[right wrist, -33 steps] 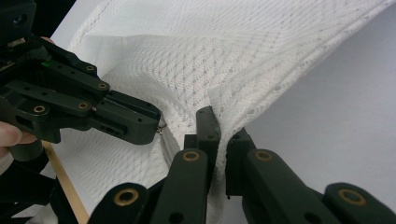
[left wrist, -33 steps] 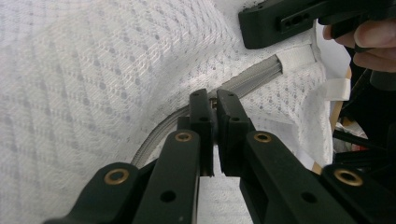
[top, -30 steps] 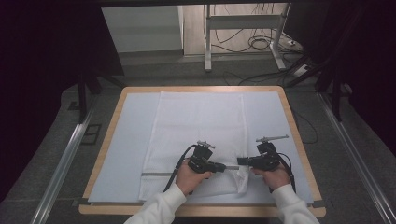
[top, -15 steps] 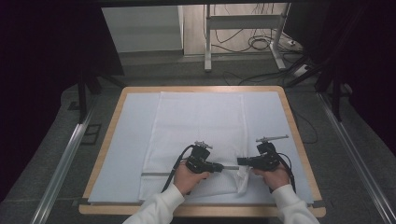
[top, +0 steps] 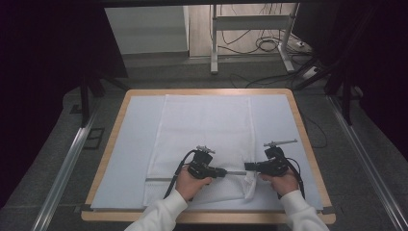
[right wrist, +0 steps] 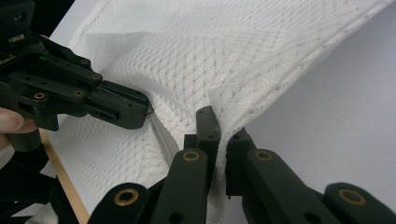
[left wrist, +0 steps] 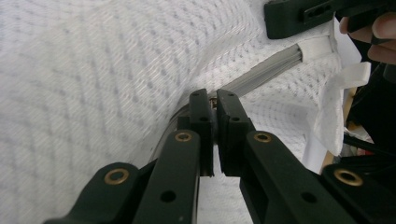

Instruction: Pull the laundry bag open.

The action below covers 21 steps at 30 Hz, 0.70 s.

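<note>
Toward six o'clock on the wood-rimmed tabletop (top: 108, 144) in the high view, the left claw (top: 230, 172) and right claw (top: 246, 167) meet tip to tip over the near edge of the white mesh fabric bag (top: 207, 130) with a grey zipper (top: 159, 179). From the left gripper view, the left claw (left wrist: 214, 100) is clenched on the zipper's pull, the zipper (left wrist: 268, 72) running toward two o'clock. From the right gripper view, the right claw (right wrist: 219, 123) is clamped on a fold of the mesh, the left claw at nine o'clock.
</note>
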Available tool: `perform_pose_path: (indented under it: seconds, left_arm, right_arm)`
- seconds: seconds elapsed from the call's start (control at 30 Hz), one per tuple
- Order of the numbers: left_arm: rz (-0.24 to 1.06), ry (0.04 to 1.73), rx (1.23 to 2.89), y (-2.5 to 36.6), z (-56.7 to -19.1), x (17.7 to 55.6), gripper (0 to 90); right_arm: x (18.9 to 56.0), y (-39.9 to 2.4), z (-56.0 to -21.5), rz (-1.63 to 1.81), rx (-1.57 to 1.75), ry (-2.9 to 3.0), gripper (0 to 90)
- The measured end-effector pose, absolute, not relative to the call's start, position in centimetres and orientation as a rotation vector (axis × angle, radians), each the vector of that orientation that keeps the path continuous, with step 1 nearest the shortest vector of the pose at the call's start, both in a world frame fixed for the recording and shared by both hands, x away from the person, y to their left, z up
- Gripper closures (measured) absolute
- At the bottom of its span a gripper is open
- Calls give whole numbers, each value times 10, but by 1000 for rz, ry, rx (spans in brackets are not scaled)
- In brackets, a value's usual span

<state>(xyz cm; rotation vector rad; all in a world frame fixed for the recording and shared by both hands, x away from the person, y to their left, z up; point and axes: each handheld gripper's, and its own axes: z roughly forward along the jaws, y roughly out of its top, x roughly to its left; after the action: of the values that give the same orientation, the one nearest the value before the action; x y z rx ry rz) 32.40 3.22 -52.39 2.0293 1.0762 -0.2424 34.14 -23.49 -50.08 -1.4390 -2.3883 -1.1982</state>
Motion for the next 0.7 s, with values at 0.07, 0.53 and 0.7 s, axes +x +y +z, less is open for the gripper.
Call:
perform_pose_path:
  seconds: [0.07, 0.53, 0.7]
  left_arm:
    - [-241, 1070, 2037, 33, -524, 324, 867]
    - [-233, 1083, 2035, 45, -524, 321, 866]
    - [-227, 1087, 2033, 51, -524, 320, 866]
  right_arm:
    - [341, -235, -501, -1199, -1436, -2388, 877]
    - [342, -236, -502, -1193, -1448, -2380, 877]
    - [342, -235, -502, -1189, -1445, -2381, 877]
